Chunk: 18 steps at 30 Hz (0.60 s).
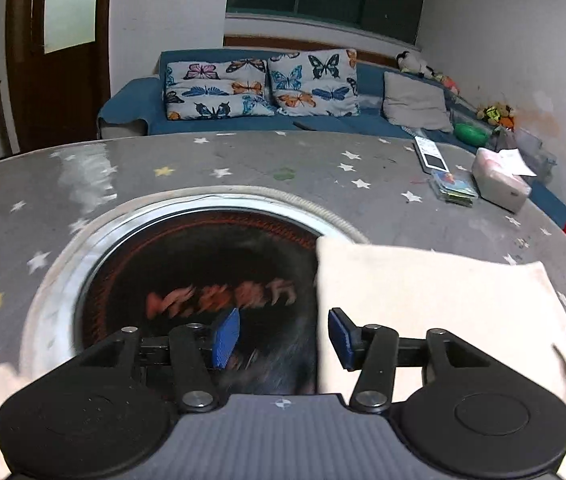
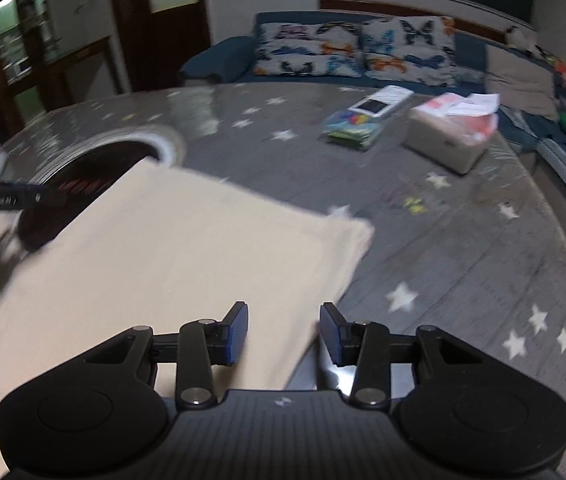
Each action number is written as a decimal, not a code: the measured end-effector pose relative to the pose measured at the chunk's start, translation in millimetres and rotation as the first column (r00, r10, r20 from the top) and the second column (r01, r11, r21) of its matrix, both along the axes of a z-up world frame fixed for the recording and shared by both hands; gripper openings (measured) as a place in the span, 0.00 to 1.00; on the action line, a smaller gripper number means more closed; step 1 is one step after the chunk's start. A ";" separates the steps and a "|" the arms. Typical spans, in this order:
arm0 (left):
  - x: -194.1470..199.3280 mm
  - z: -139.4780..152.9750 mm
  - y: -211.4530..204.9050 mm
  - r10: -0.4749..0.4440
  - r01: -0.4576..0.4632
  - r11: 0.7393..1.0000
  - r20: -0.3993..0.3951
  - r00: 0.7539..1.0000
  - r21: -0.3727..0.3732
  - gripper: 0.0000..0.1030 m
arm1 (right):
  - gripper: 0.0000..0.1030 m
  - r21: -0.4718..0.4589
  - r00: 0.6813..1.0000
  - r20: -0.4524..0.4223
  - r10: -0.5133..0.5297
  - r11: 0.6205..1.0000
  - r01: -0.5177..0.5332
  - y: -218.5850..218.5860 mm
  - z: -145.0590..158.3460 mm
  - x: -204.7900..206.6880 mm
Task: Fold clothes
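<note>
the left tool (image 1: pixel 283 336) stands spread with nothing pinched; its left pad hangs over the dark round opening (image 1: pixel 203 276) in the surface (image 1: pixel 243 160), and its right pad sits just beside the left edge of the cream cloth (image 1: pixel 435 300). the cloth lies flat and already doubled on the star-patterned surface, its far left corner overlapping the rim of the opening. the right tool (image 2: pixel 283 332) is also spread and holds nothing; its left pad is over the cloth (image 2: pixel 171 256) and its right pad is just beyond the near right edge. risk, as a judgement: a careless pull toward the left could drag the cloth into the opening, because one corner already overhangs it; a pinch that catches only the top layer could undo the fold; both views are blurred, so edge position is uncertain. only the left view shows the depth of the opening and the reddish ring inside it. only the right view shows the cloth's full right side and far corner, along with the tissue box (image 2: pixel 451 140) and card pack (image 2: pixel 349 126) lying well apart from it.
</note>
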<state>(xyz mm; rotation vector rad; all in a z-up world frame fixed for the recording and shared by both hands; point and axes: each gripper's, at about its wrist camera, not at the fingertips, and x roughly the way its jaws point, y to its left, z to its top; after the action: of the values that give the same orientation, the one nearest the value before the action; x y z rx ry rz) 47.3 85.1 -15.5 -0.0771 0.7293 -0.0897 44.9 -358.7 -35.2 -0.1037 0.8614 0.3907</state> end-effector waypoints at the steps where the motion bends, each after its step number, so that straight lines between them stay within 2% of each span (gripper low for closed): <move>1: 9.4 -1.6 -3.4 0.000 0.000 1.000 -0.004 1.000 0.004 0.50 | 0.38 0.003 1.000 -0.002 -0.017 1.000 0.017 -2.6 -1.3 7.5; 7: 48.7 -15.2 -22.8 -0.005 0.006 0.999 -0.031 1.000 0.032 0.50 | 0.35 0.026 0.996 -0.024 -0.082 0.996 0.082 -12.6 -13.5 45.5; 12: 66.7 -24.3 -32.9 -0.010 0.012 0.999 -0.043 0.999 0.053 0.50 | 0.27 0.027 0.995 -0.028 -0.091 0.995 0.091 -11.8 -21.2 59.5; 13: 69.4 -26.2 -34.8 -0.011 0.013 0.998 -0.044 0.999 0.062 0.46 | 0.23 0.025 0.996 -0.024 -0.089 0.996 0.090 -11.0 -21.5 60.8; 14: 70.6 -26.9 -36.3 -0.020 0.023 0.998 -0.036 0.999 0.063 0.35 | 0.15 0.023 0.996 -0.019 -0.088 0.996 0.089 -9.9 -21.1 62.1; 15: 71.7 -27.6 -37.7 -0.031 0.033 0.998 -0.026 0.999 0.063 0.29 | 0.11 0.021 0.996 -0.014 -0.088 0.996 0.088 -8.8 -20.7 63.5; 16: 72.4 -27.8 -39.0 -0.042 0.043 0.997 -0.021 0.999 0.061 0.16 | 0.09 0.019 0.996 -0.010 -0.088 0.996 0.088 -7.6 -20.6 64.9; 17: 72.5 -27.5 -40.4 -0.043 0.044 0.996 -0.013 0.999 0.072 0.09 | 0.06 0.016 0.996 -0.005 -0.087 0.996 0.087 -6.0 -20.5 66.6; 18: 72.5 -27.1 -41.8 -0.044 0.044 0.995 -0.004 0.999 0.085 0.08 | 0.06 0.010 0.996 0.006 -0.085 0.996 0.085 -3.1 -20.2 68.8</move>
<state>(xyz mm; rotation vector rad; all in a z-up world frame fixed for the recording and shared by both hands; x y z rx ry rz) 119.7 43.2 -42.7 0.0197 0.7362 -0.1004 113.6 -361.8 -55.4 -0.0592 0.8542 0.3143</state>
